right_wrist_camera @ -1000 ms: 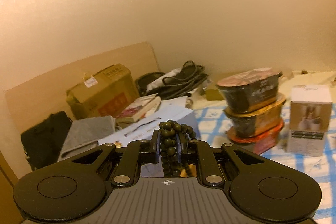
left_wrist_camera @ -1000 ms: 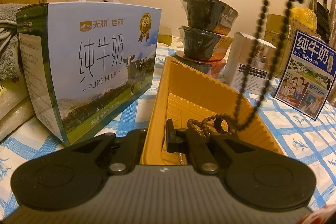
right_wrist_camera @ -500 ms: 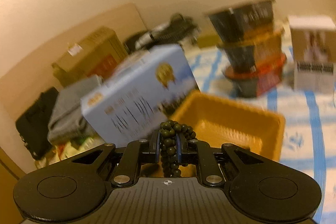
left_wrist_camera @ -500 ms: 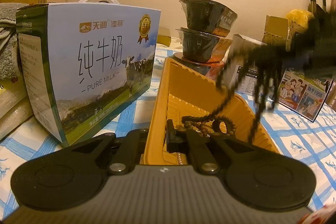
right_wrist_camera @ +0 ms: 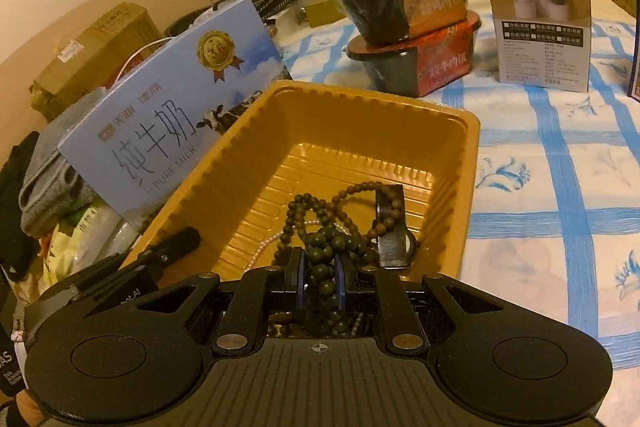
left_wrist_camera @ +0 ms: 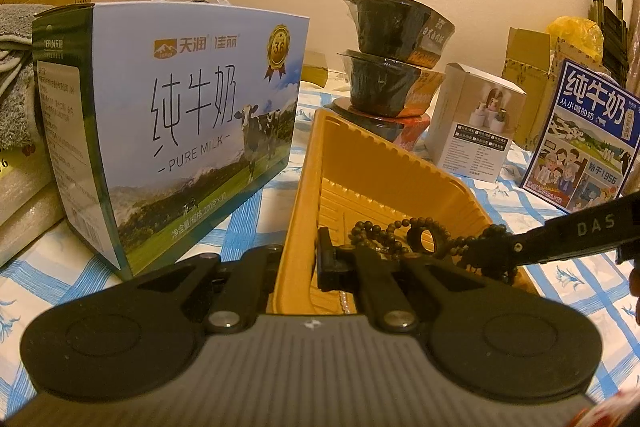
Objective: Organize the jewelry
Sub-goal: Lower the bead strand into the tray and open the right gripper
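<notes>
A yellow plastic tray [left_wrist_camera: 384,163] lies on the checked cloth. My left gripper [left_wrist_camera: 300,263] is shut on its near-left rim. My right gripper [right_wrist_camera: 320,275] is shut on a dark green bead strand [right_wrist_camera: 322,247], low over the near end of the tray [right_wrist_camera: 472,163]. The strand's loose loops rest on the tray floor. In the left wrist view the right gripper [left_wrist_camera: 500,259] comes in over the right rim with the beads [left_wrist_camera: 488,247]. Also in the tray are a brown bead bracelet [right_wrist_camera: 352,191], a thin pearl strand [right_wrist_camera: 272,241] and a black strap [right_wrist_camera: 390,227].
A blue milk carton box [left_wrist_camera: 180,115] stands close along the tray's left side. Stacked black food bowls [left_wrist_camera: 392,67] and a white product box [left_wrist_camera: 476,123] stand behind it. A second blue milk box [left_wrist_camera: 584,147] is at the right. Checked cloth [right_wrist_camera: 560,187] shows right of the tray.
My right gripper has come down from high above into the tray, tilting downward, with the bead strand still in it. The strand no longer hangs free. The left gripper has stayed put.
</notes>
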`<state>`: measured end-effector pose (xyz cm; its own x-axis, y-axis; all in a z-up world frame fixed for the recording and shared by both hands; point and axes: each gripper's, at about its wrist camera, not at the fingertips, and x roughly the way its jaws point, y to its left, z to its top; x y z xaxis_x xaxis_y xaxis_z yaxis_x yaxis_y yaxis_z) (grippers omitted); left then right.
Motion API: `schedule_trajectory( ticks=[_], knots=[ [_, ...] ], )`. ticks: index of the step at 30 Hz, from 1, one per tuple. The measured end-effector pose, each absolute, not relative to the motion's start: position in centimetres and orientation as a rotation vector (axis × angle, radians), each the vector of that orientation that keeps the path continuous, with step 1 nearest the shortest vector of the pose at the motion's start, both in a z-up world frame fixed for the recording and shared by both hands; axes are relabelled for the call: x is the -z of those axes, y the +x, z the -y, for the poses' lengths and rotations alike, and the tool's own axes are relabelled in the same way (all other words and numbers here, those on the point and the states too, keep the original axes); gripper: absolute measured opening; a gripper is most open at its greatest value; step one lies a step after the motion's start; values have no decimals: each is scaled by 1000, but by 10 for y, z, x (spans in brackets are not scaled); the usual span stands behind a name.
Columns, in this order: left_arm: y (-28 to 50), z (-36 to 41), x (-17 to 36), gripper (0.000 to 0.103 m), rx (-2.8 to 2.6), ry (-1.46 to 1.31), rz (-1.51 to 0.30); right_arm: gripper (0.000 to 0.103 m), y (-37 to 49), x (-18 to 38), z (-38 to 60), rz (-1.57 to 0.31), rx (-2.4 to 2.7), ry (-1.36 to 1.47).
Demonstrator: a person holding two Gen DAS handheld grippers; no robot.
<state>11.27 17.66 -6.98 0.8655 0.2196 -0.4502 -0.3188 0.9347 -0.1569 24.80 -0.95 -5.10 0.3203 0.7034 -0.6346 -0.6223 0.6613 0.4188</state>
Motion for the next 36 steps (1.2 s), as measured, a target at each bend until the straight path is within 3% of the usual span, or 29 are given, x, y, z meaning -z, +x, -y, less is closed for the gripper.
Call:
schedule_trajectory(
  ticks=[5,10,12,14,15,26,36],
  knots=[
    [113,-177,71,5,-287,-230,-444,15,248,47,8,-847,-909,150],
    [114,-177,71,5,-287,-228,-447,17,247,57,-1,-889,-860,25],
    [114,-178,71,5,-287,-229,-448,23,246,60,1,-893,-859,17],
    [114,-178,72,5,-289,-230,-449,41,245,61,2,-895,-860,14],
    [114,-178,72,5,-289,-230,-450,43,245,61,2,-889,-858,9],
    [114,-189,81,5,-294,-282,-487,57,234,59,1,-858,-850,-49],
    [119,-203,94,8,-299,-364,-551,62,224,58,1,-814,-837,-83]
  ],
)
